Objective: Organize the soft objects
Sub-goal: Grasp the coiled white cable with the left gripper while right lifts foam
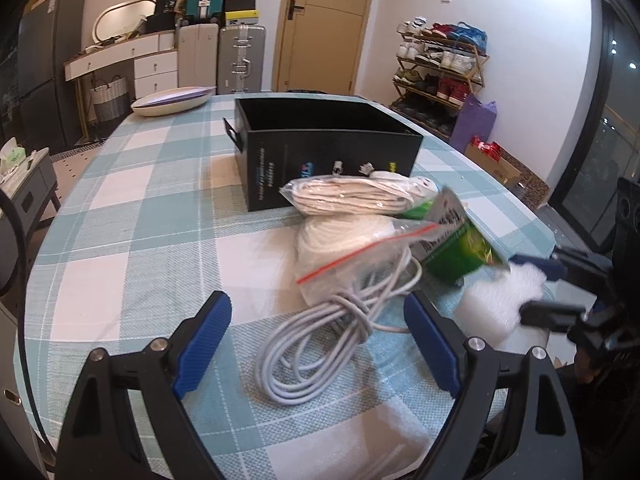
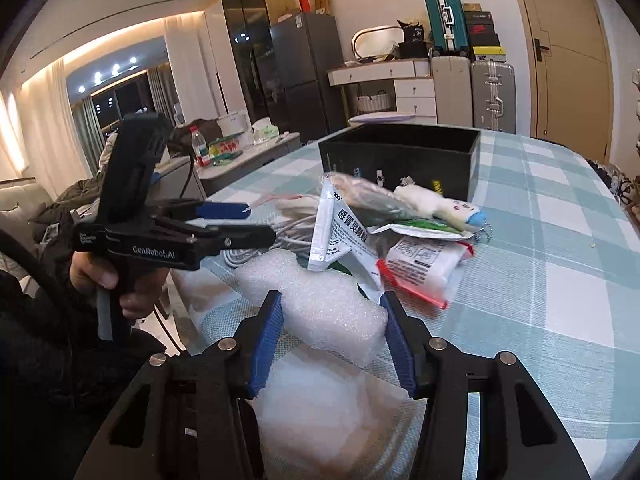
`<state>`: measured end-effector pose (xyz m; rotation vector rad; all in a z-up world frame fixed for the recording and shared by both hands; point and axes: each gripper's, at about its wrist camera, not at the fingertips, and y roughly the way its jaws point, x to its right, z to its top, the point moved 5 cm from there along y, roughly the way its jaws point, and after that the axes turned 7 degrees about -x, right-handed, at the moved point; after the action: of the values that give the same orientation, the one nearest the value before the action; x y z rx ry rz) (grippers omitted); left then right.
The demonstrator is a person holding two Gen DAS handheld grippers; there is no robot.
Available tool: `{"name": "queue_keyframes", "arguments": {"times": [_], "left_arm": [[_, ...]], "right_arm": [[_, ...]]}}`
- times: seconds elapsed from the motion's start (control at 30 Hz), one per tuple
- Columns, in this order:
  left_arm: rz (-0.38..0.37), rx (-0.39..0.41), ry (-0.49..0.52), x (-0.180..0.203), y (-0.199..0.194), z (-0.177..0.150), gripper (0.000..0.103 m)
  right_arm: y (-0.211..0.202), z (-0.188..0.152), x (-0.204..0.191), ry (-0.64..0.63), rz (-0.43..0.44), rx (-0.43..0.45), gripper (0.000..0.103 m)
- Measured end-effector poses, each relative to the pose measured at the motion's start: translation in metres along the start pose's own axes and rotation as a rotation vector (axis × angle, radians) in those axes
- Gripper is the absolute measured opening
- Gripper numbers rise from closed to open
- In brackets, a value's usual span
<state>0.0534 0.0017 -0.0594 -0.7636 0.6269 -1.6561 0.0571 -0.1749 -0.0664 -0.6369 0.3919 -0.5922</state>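
Observation:
A pile of soft things lies on the checked tablecloth (image 1: 132, 208) in front of an open black box (image 1: 320, 148): a bag of white cords (image 1: 344, 198), a zip bag with white cloth (image 1: 340, 240), a green packet (image 1: 460, 248) and a coiled white cable (image 1: 316, 344). My left gripper (image 1: 318, 346) stands open, its blue pads on either side of the cable without touching it. My right gripper (image 2: 332, 340) is shut on a white foam block (image 2: 328, 308), both pads against its sides. From the left wrist view, the right gripper (image 1: 536, 292) holds that foam block (image 1: 496, 300) at the table's right edge.
A larger white foam sheet (image 2: 320, 420) lies under the held block. The left gripper (image 2: 256, 222), held by a hand (image 2: 100, 276), hovers left of the pile. A white oval dish (image 1: 168, 102) sits at the table's far left. Suitcases (image 1: 240, 60) and a shoe rack (image 1: 440, 68) stand beyond.

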Motion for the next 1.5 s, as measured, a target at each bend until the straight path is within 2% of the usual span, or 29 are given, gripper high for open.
{"name": "queue_keyframes", "arguments": {"times": [0.17, 0.3, 0.4, 0.43, 0.5, 0.53, 0.6, 1.07, 1.2, 1.5], "left_arm": [[0.015, -0.016, 0.060, 0.010, 0.003, -0.004, 0.089], [0.035, -0.030, 0.096, 0.017, 0.010, -0.006, 0.089], [0.029, -0.037, 0.122, 0.024, 0.014, -0.008, 0.084], [0.027, -0.041, 0.132, 0.026, 0.015, -0.008, 0.081], [0.013, -0.052, 0.144, 0.028, 0.017, -0.010, 0.060], [0.003, -0.054, 0.148, 0.029, 0.017, -0.010, 0.057], [-0.021, -0.054, 0.163, 0.033, 0.015, -0.012, 0.035], [-0.074, 0.028, 0.130, 0.032, -0.024, -0.003, 0.032], [-0.088, 0.053, 0.107, 0.029, -0.036, 0.000, 0.032], [-0.069, 0.105, 0.061, 0.017, -0.058, 0.018, 0.032]], "right_arm": [[-0.014, 0.006, 0.008, 0.031, -0.004, 0.055, 0.050], [-0.014, 0.009, 0.005, 0.024, -0.011, 0.059, 0.050], [-0.012, 0.008, 0.000, 0.013, -0.010, 0.051, 0.050], [-0.012, 0.008, -0.001, 0.012, -0.007, 0.051, 0.050], [-0.013, 0.009, -0.004, 0.008, -0.003, 0.056, 0.050], [-0.014, 0.009, -0.005, 0.006, -0.001, 0.060, 0.050], [-0.013, 0.010, -0.004, 0.005, -0.001, 0.066, 0.050], [-0.028, 0.021, -0.006, 0.015, -0.010, 0.152, 0.050], [-0.033, 0.027, -0.001, 0.032, -0.056, 0.175, 0.050], [-0.042, 0.041, 0.016, 0.097, -0.156, 0.218, 0.050]]}}
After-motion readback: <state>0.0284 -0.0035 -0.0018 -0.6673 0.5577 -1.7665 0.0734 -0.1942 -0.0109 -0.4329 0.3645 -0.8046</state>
